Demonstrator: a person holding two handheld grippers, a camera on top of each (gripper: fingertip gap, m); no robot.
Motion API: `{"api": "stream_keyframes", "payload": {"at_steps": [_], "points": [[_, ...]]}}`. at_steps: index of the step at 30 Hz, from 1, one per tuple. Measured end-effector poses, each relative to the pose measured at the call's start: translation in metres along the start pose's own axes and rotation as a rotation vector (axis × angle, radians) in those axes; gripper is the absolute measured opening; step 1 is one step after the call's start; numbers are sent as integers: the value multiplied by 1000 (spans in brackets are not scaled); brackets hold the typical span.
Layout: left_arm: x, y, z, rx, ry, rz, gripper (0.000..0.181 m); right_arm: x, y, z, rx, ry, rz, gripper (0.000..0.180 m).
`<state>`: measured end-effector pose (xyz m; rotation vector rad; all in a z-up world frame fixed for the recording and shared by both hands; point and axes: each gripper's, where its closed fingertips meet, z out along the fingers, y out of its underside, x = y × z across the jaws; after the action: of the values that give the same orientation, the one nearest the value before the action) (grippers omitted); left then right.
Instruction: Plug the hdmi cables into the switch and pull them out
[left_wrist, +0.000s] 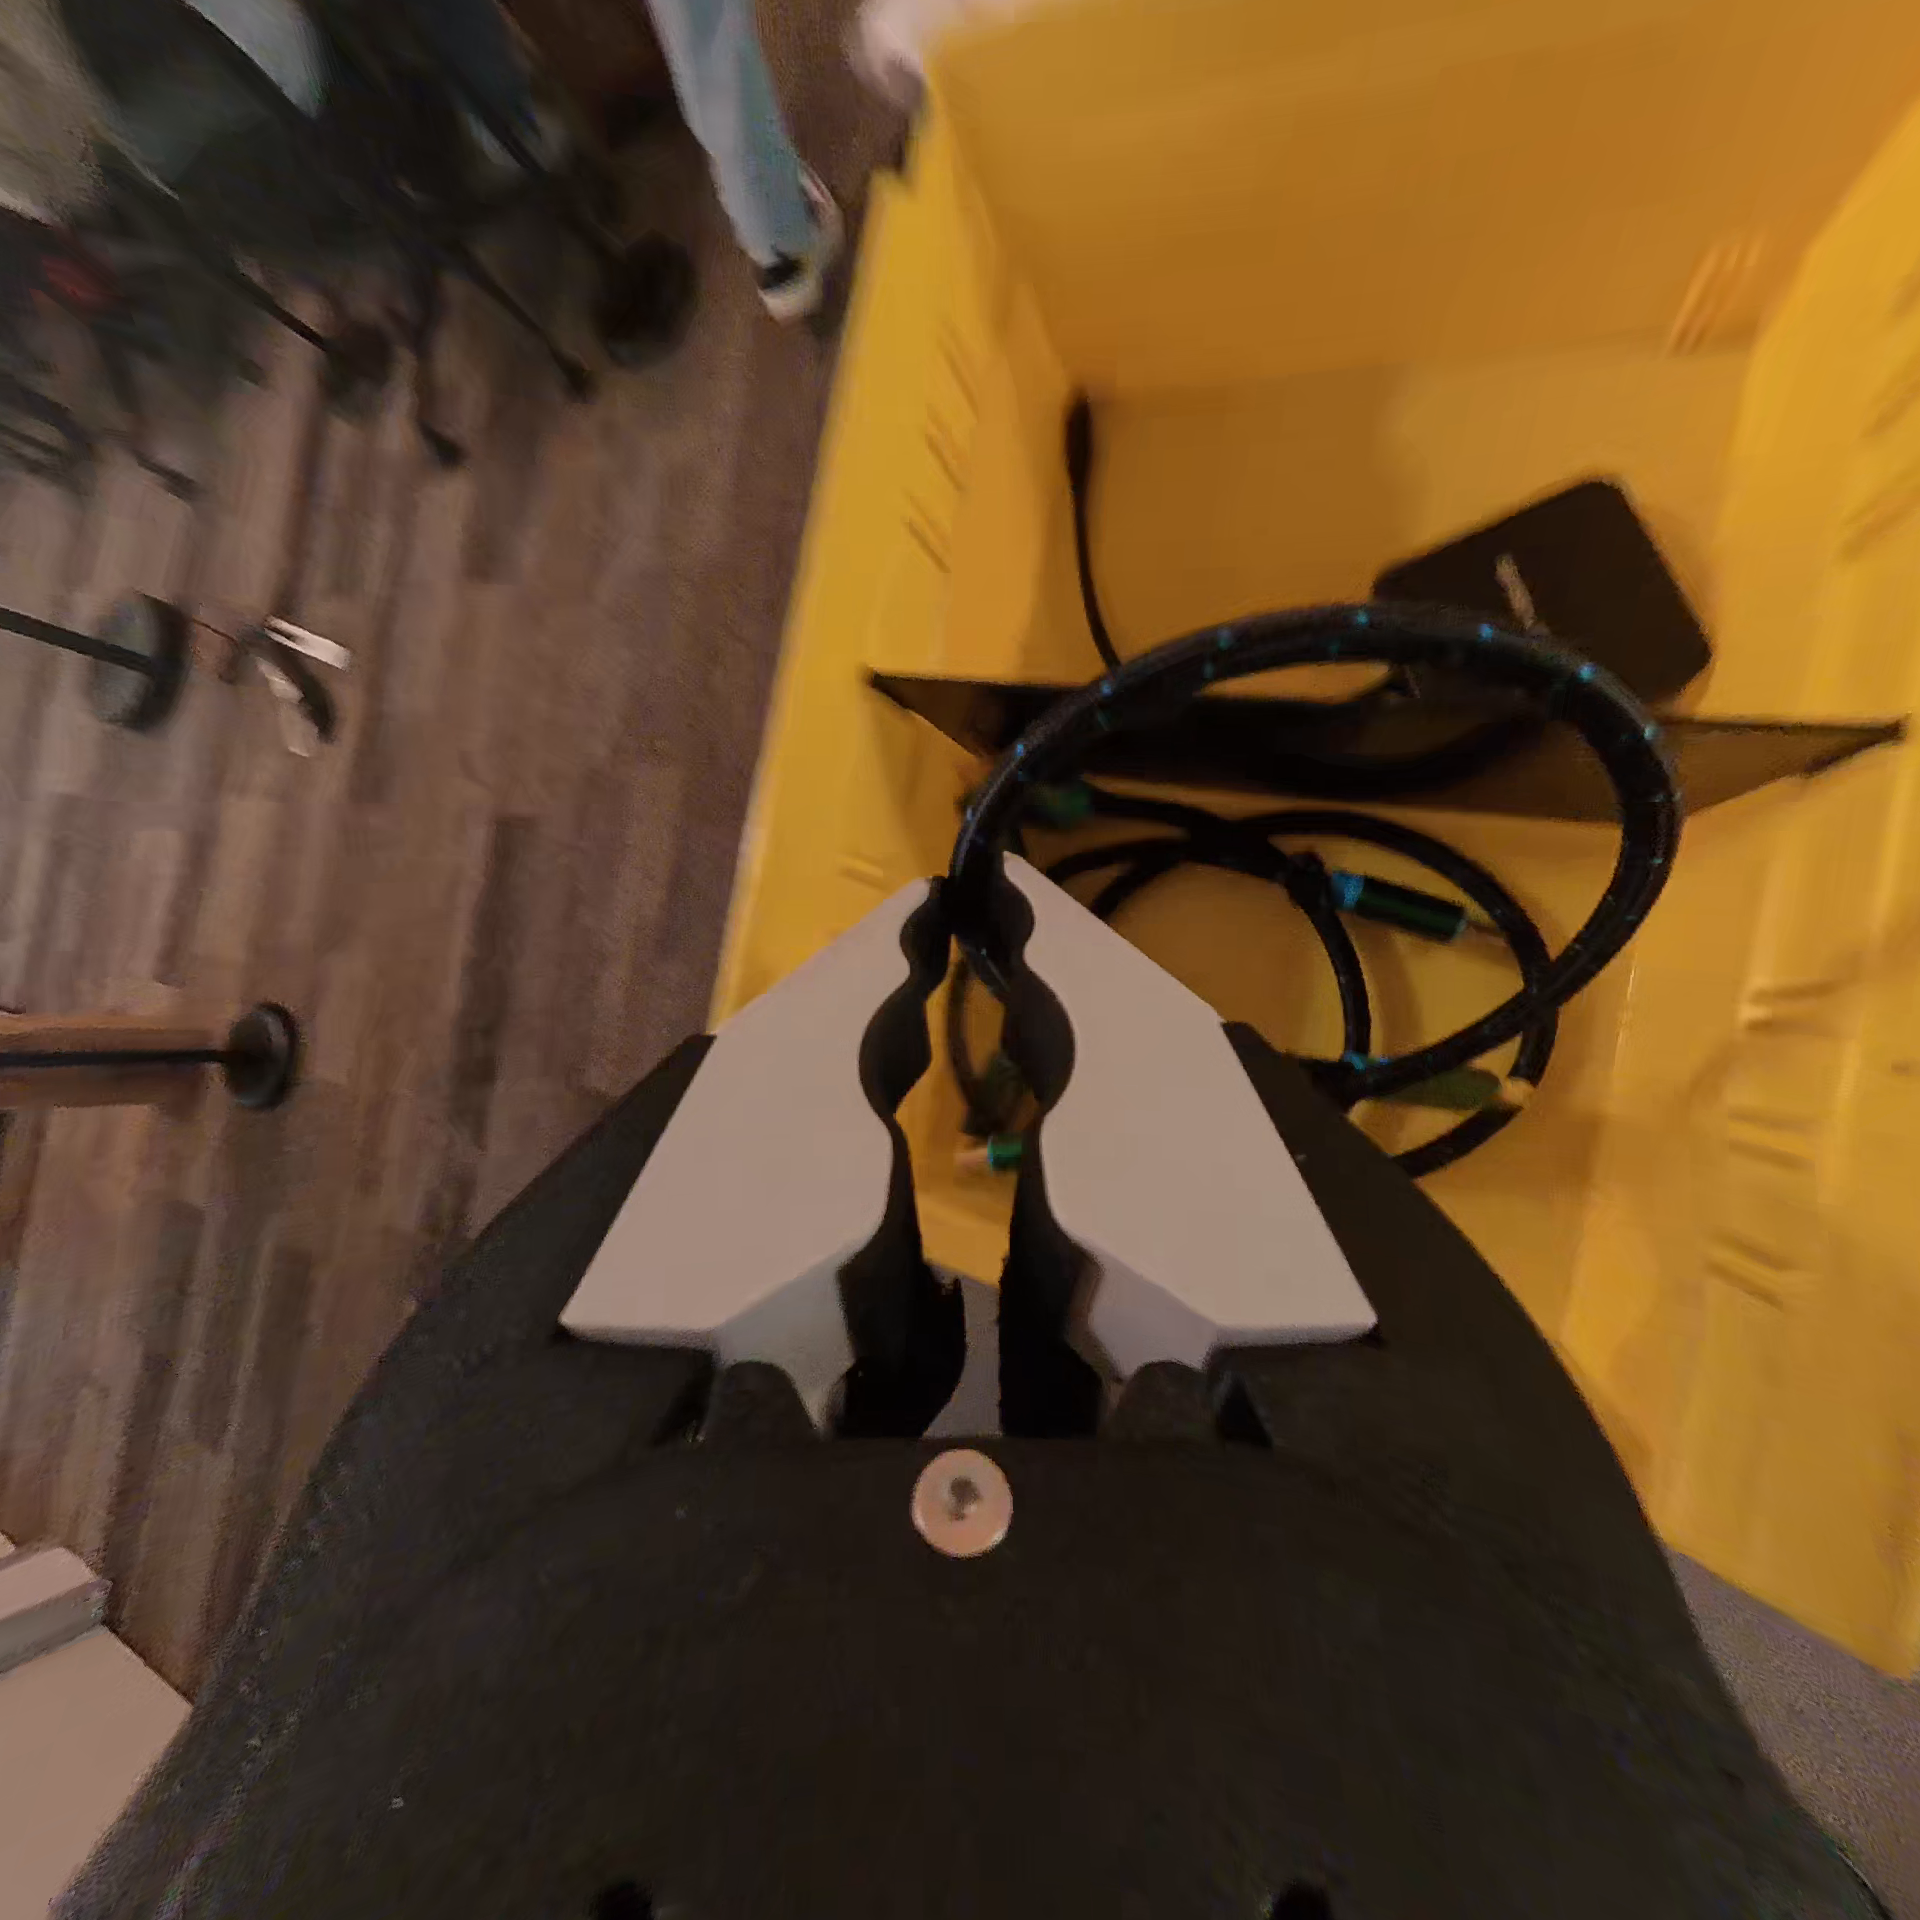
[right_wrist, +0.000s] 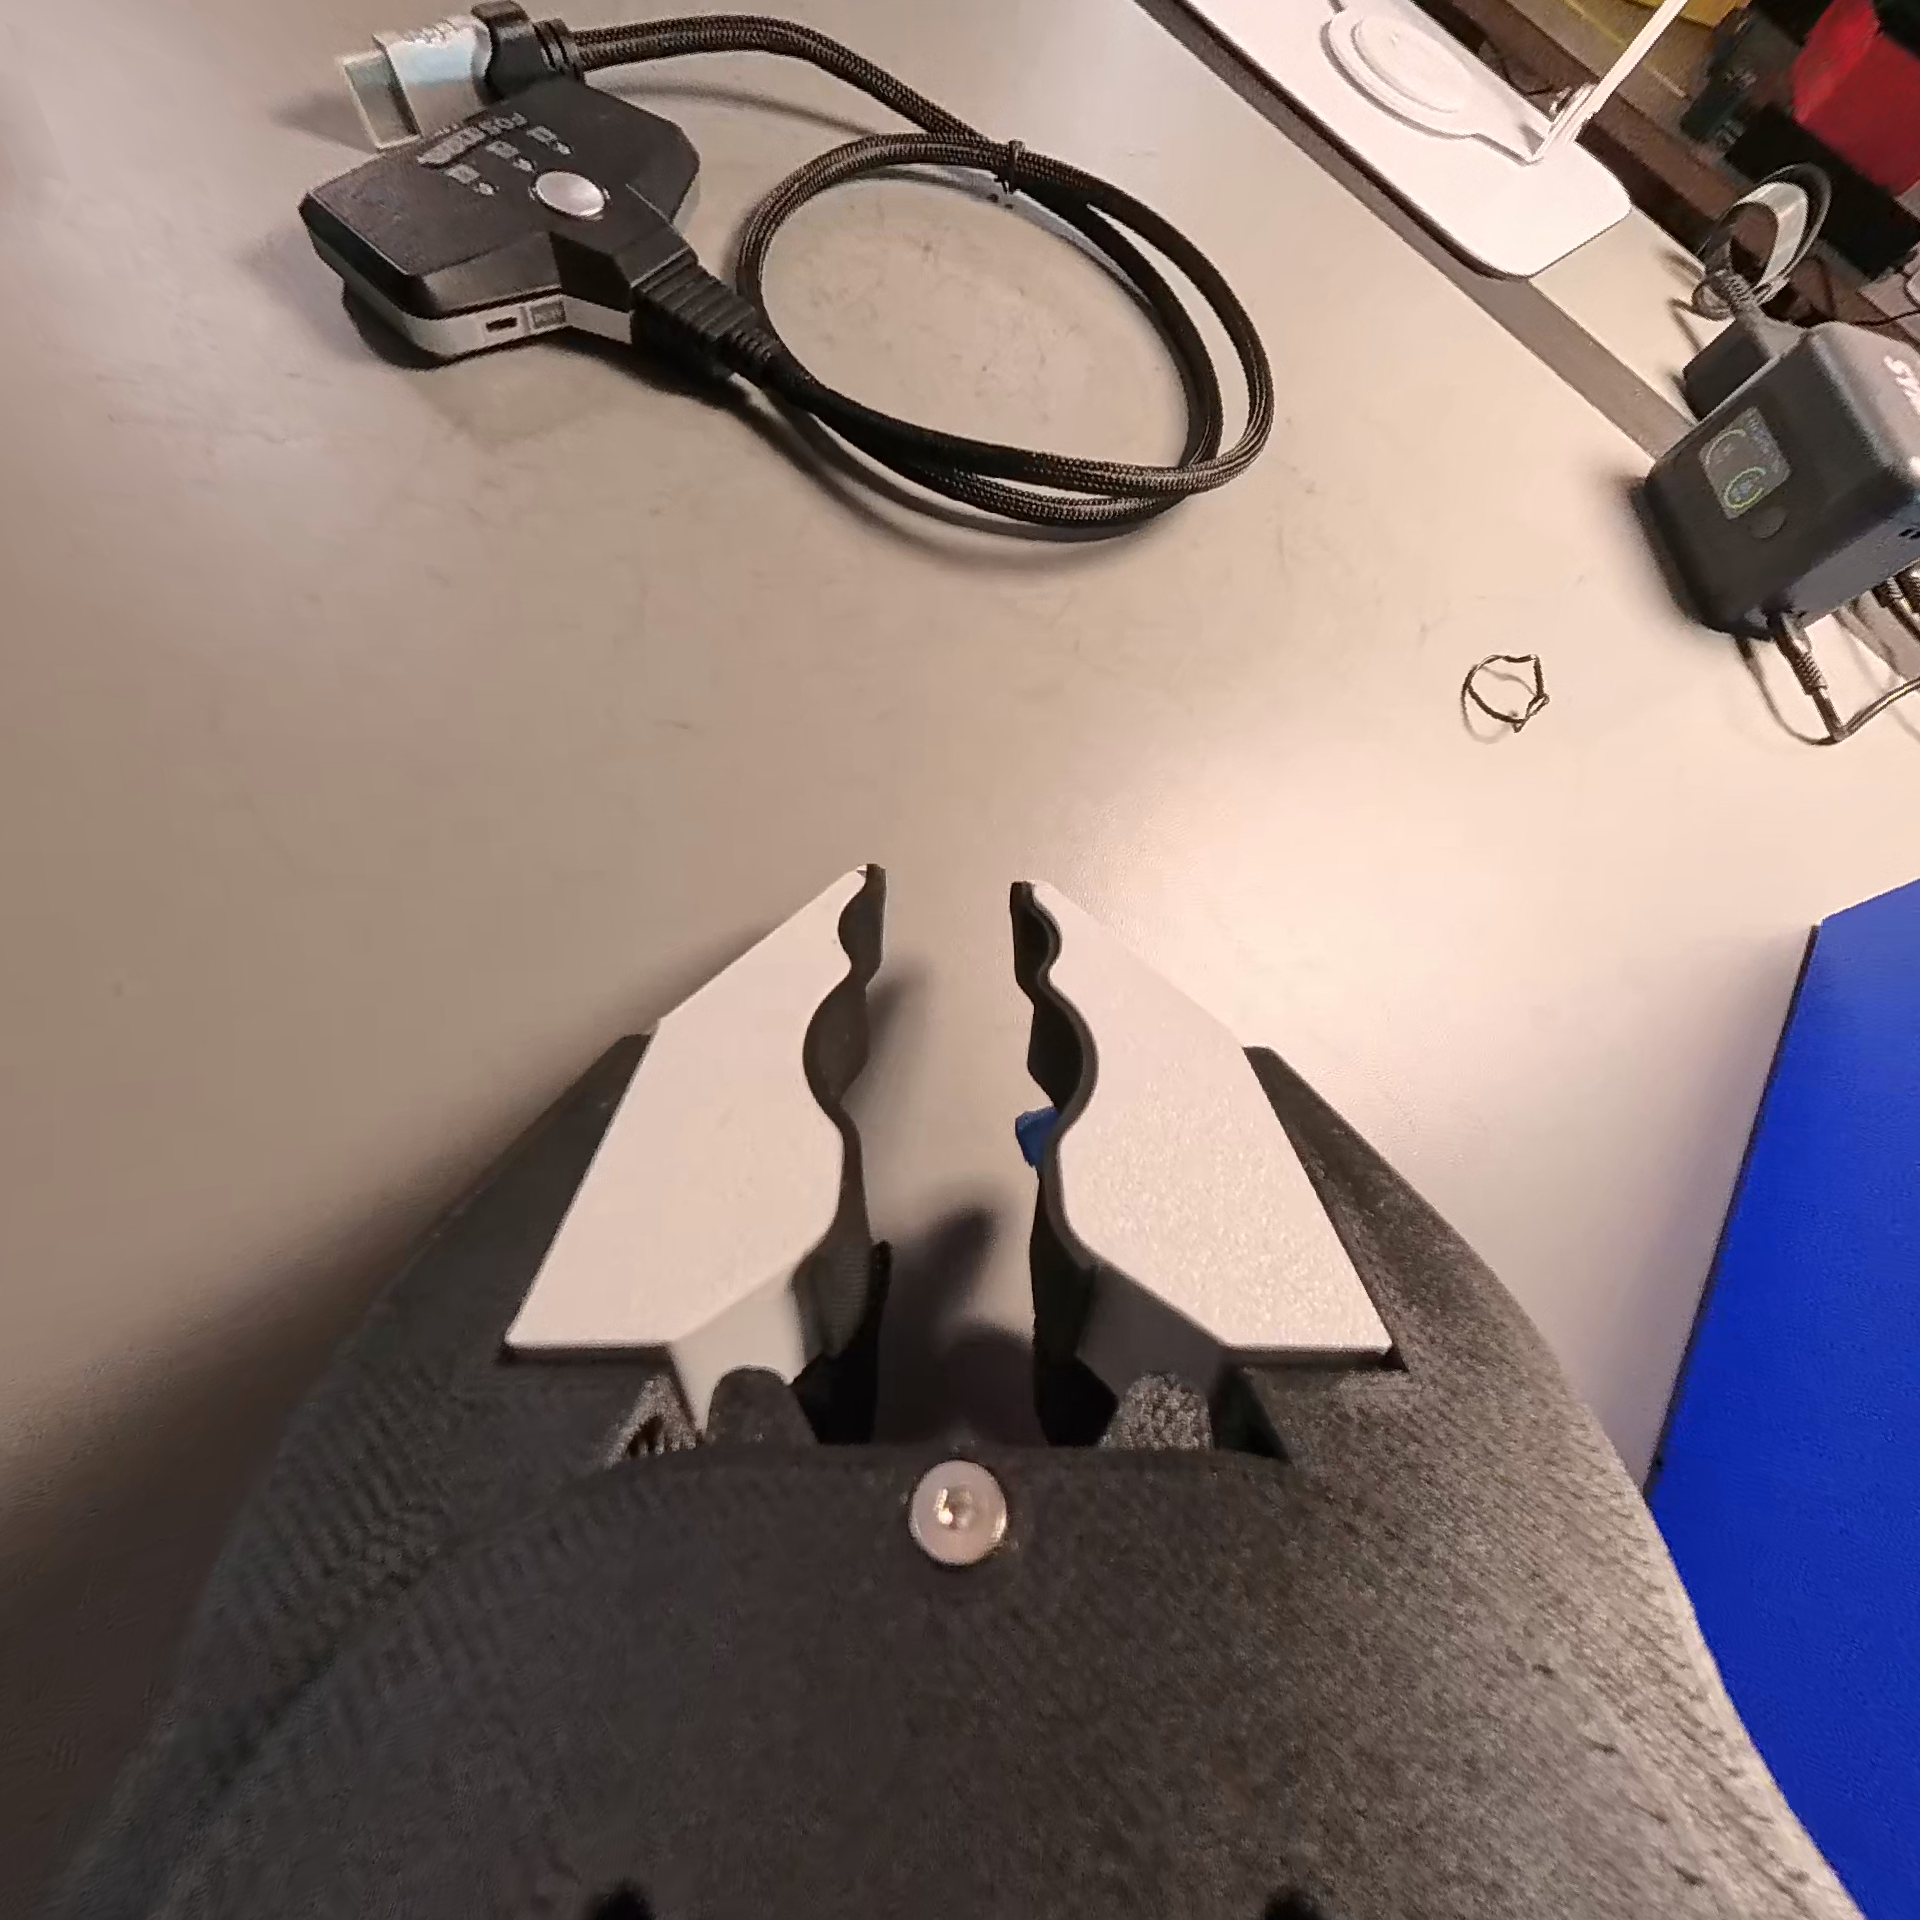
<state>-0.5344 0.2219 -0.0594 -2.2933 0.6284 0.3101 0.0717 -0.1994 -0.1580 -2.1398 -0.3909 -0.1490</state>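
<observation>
While hanging over the yellow plastic bin (left_wrist: 1299, 260), the left gripper (left_wrist: 971, 894) is pinching a black braided hdmi cable w/ teal flecks (left_wrist: 1507, 665) at its tips; more coils are lying in the bin, and a black flat box (left_wrist: 1548, 592) behind, too blurred to identify.

In the right wrist view, the right gripper (right_wrist: 948, 888) is hovering over the grey tabletop (right_wrist: 520, 675), jaws apart, empty. The black hdmi switch w/ silver button (right_wrist: 499, 208) and its looped black braided lead (right_wrist: 1039, 343) are lying well ahead; a dark charger block (right_wrist: 1787, 488) is sitting far right.

bare table (right_wrist: 520, 727) before right tool (right_wrist: 948, 891) | switch (right_wrist: 499, 223), looped cable (right_wrist: 1039, 343) beyond
</observation>
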Motion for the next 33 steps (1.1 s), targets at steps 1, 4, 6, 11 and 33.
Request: {"api": "stream_keyframes", "payload": {"at_steps": [1,4,6,11,33], "points": [[-9,-14,-19,54,-48,3,7,0,0,0,-1,2,1,26],[-21,-59,-82,228,-138,27,7,0,0,0,-1,5,0,26],[-7,-90,-125,353,-121,56,6,1,0,0,-2,8,-1,26],[95,-130,-179,492,130,216,6,0,-3,0,13,10,2,28],[411,-103,-229,1143,1750,314,6,-83,-180,95,371,-460,-187,40]]}}
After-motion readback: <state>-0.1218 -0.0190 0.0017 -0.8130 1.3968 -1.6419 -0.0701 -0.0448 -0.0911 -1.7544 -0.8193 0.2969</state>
